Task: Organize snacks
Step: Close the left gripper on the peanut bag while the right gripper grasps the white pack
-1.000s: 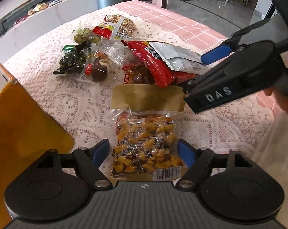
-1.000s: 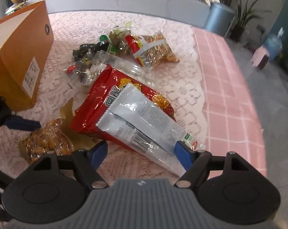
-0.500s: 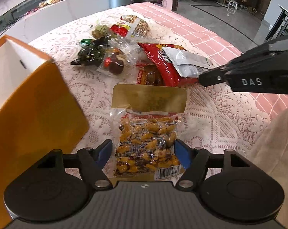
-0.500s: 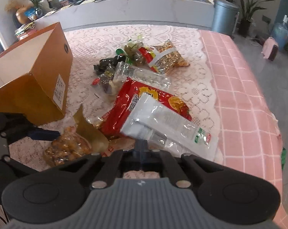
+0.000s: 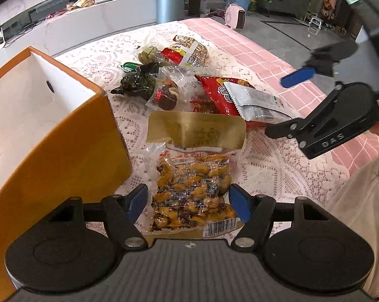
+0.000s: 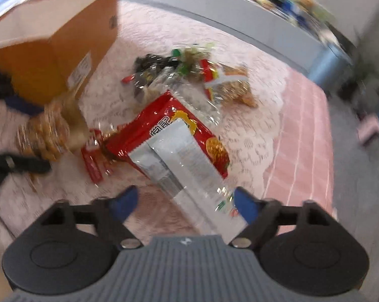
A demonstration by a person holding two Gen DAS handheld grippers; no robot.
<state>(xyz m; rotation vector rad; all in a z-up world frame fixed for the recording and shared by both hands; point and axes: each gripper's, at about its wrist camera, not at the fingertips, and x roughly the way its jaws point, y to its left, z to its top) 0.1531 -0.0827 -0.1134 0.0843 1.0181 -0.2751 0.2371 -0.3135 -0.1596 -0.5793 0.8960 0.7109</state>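
Observation:
A clear bag of yellow snacks with a gold top point(image 5: 193, 176) lies on the lace cloth between the blue fingertips of my open left gripper point(image 5: 188, 202); whether the pads touch it I cannot tell. It also shows blurred in the right wrist view point(image 6: 47, 136). A silver packet point(image 6: 184, 166) lies on a red bag point(image 6: 171, 125). My right gripper point(image 6: 185, 203) is open with the silver packet's near end between its fingers. It appears in the left wrist view point(image 5: 297, 75) above the silver packet point(image 5: 254, 100).
An open orange box point(image 5: 46, 130) stands at the left, close to the yellow snack bag. A pile of small snack packs point(image 5: 164, 75) lies farther back on the table. The pink checked cloth point(image 5: 252, 55) runs along the right side. The right wrist view is motion-blurred.
My right gripper shut half a second ago and has opened again, and it has moved toward the silver packet. My left gripper stayed open around the yellow snack bag, rising slightly.

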